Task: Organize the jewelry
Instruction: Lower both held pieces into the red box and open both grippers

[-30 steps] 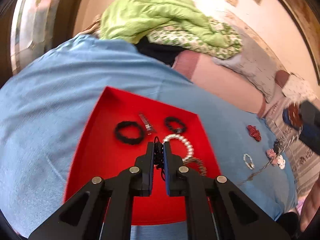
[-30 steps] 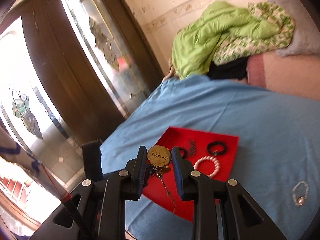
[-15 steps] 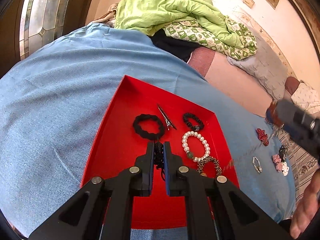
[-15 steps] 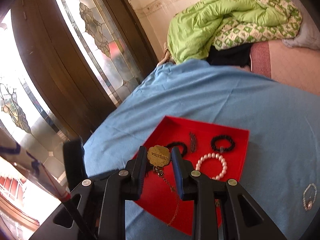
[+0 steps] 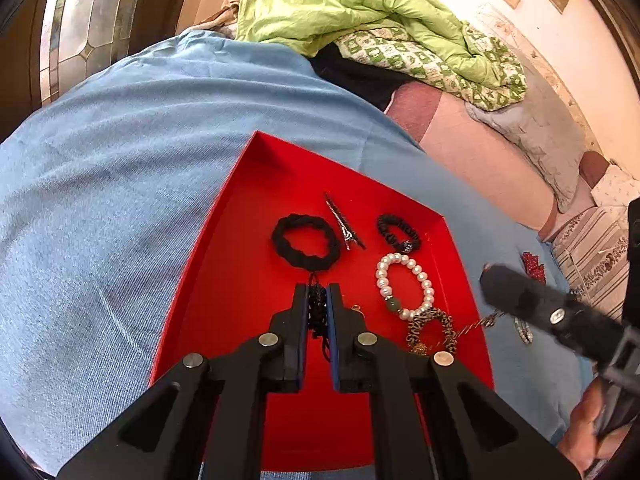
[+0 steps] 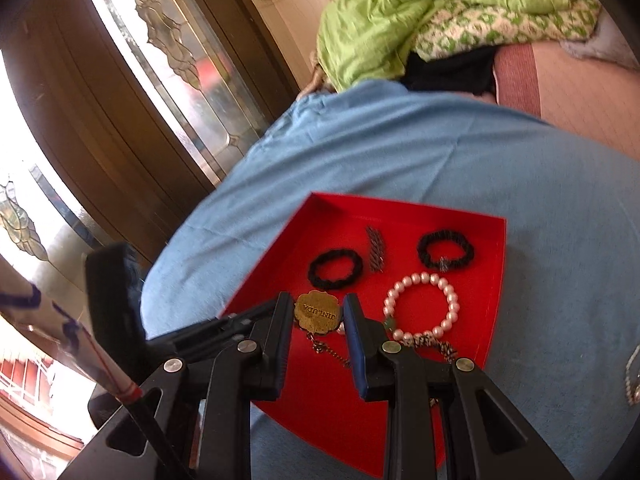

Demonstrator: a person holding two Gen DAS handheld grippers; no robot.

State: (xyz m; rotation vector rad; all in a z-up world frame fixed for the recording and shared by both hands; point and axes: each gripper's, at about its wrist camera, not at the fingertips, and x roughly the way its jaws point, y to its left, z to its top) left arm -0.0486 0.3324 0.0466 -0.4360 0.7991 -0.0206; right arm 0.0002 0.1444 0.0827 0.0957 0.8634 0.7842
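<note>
A red tray (image 5: 248, 256) (image 6: 476, 232) lies on the blue bedspread. In it are a black scrunchie (image 5: 305, 241) (image 6: 335, 269), a hair clip (image 5: 343, 221) (image 6: 375, 249), a black bead bracelet (image 5: 398, 233) (image 6: 445, 249), a pearl bracelet (image 5: 404, 286) (image 6: 420, 307) and a striped band (image 5: 431, 325). My left gripper (image 5: 317, 300) is shut on a black beaded piece (image 5: 316, 307) low over the tray. My right gripper (image 6: 317, 312) is shut on a gold medallion (image 6: 317, 313), its chain (image 6: 332, 354) trailing into the tray.
Loose jewelry lies on the spread right of the tray: a red piece (image 5: 534, 266) and a silvery bracelet (image 5: 523, 330) (image 6: 632, 372). A green quilt (image 5: 352, 8) is heaped at the back. A glass door (image 6: 152, 92) stands to the left.
Both grippers have moved closer to the tray and lower over it. The right gripper now shows at the right of the left wrist view, and its chain reaches the tray floor.
</note>
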